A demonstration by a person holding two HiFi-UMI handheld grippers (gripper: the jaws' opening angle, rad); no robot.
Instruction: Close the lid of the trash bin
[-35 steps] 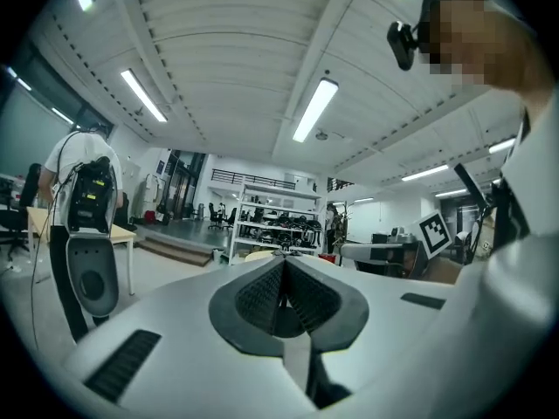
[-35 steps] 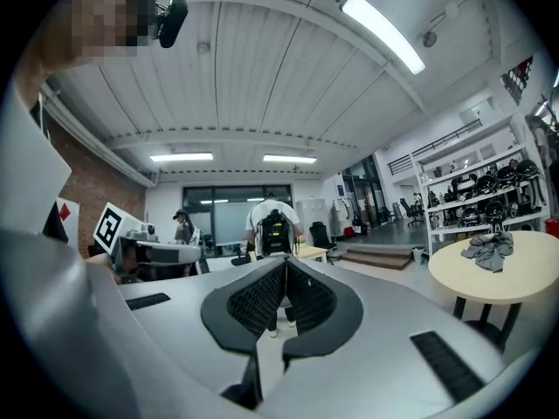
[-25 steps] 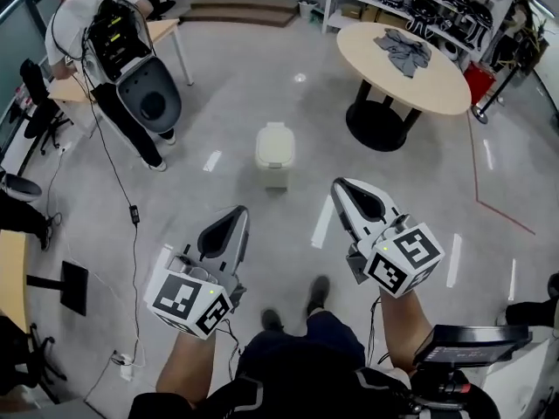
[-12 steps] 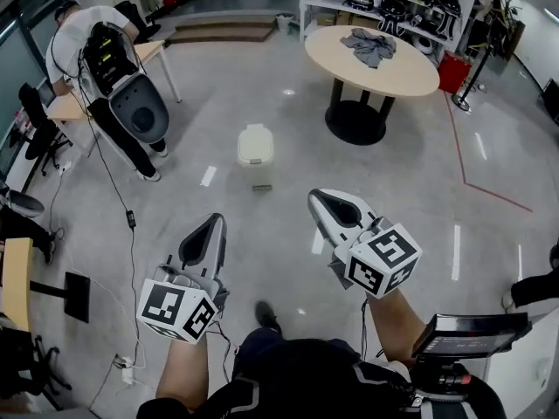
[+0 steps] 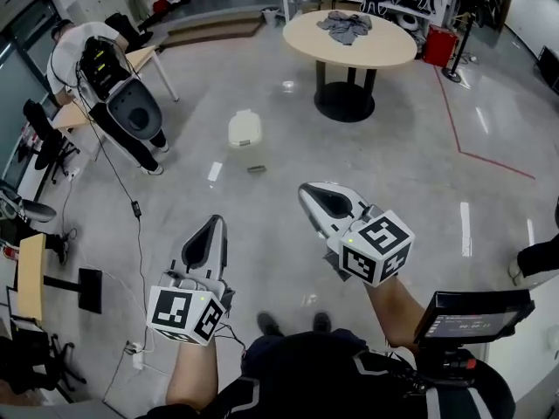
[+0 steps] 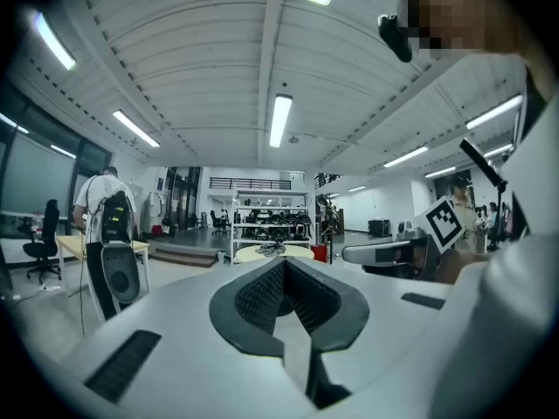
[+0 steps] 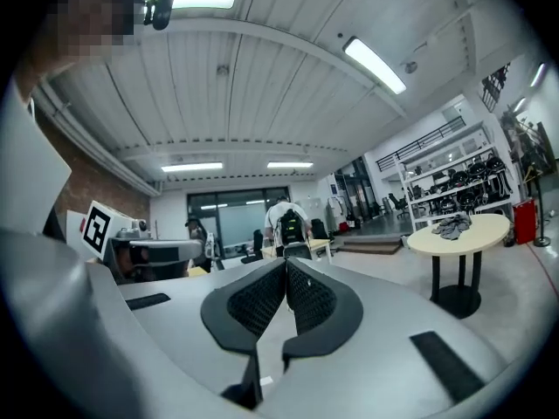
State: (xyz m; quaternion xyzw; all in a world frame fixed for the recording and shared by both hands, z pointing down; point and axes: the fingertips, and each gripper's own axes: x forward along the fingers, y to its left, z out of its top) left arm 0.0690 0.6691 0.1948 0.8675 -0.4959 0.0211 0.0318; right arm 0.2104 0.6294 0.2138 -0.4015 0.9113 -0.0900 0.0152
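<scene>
Head view alone shows trash bin (image 5: 245,134), lid (image 5: 245,124) shut; gripper views miss it.

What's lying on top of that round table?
A crumpled grey cloth lies on the round table, near its far edge. Whatever is beneath the cloth is covered.

Brightness: all views are evenly, brightly lit.
Source: ceiling strip lights (image 6: 281,120), seen upper middle of the left gripper view.
Glare: white streaks are reflected on the glossy floor (image 5: 214,171).
Distortion: lines are bowed toward the edges; gripper-view corners are blackened.
Shadows: faint, soft.
</scene>
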